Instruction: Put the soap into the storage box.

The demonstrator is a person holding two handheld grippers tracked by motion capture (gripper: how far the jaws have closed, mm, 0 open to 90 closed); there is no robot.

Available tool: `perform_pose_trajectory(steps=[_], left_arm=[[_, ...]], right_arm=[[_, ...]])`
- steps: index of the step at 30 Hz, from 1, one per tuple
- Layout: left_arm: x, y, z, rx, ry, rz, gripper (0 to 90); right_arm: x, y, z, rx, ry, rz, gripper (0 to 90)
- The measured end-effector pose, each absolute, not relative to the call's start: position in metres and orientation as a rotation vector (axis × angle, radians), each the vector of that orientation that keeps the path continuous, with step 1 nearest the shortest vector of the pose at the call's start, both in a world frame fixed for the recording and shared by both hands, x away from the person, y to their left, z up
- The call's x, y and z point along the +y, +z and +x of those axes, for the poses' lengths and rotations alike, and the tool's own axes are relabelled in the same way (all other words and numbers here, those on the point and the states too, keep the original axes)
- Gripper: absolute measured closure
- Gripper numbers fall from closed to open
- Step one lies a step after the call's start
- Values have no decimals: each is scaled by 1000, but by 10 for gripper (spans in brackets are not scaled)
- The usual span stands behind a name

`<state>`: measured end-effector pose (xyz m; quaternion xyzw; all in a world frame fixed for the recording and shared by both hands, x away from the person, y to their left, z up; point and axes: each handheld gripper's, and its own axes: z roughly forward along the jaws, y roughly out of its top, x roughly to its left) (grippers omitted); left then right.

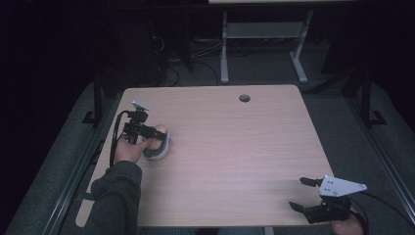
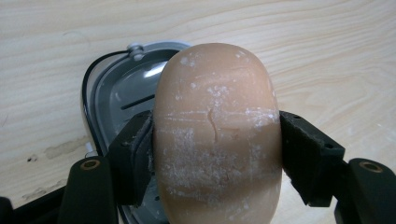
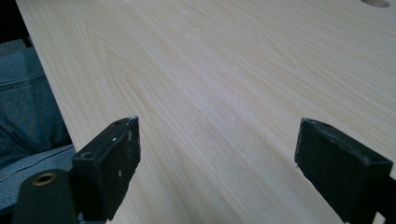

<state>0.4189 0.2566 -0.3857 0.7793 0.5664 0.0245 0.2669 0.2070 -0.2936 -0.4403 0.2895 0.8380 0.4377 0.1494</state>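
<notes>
A tan oval bar of soap (image 2: 217, 135), scuffed with white marks, sits between the black pads of my left gripper (image 2: 217, 154), which is shut on it. Just under the soap lies a grey soap dish (image 2: 116, 98) on the wooden table. In the high view the left gripper (image 1: 155, 137) holds the soap (image 1: 159, 131) over the dish (image 1: 157, 152) at the table's left side. My right gripper (image 1: 299, 194) stands open near the front right corner, nothing between its jaws; its own view shows the pads (image 3: 116, 163) wide apart over bare wood.
The wooden table (image 1: 235, 147) has a round cable hole (image 1: 244, 98) near its far edge. Behind it stand a white table frame (image 1: 264, 39) and cables on the floor. A person's denim-clad leg (image 3: 23, 107) shows beside the table's front edge.
</notes>
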Motion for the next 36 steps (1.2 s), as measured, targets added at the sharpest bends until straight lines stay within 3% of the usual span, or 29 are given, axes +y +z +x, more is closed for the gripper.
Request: perform_pose_trajectory(steps=[19,36], left_arm=[[250,-397,419,1606,158,2146,319],[248,-397,420,1620,162,2153,314]], right_arm=[[-293,-440,207,2413,1255,831,138],[-293,-441,207,2416,1255,830,138]])
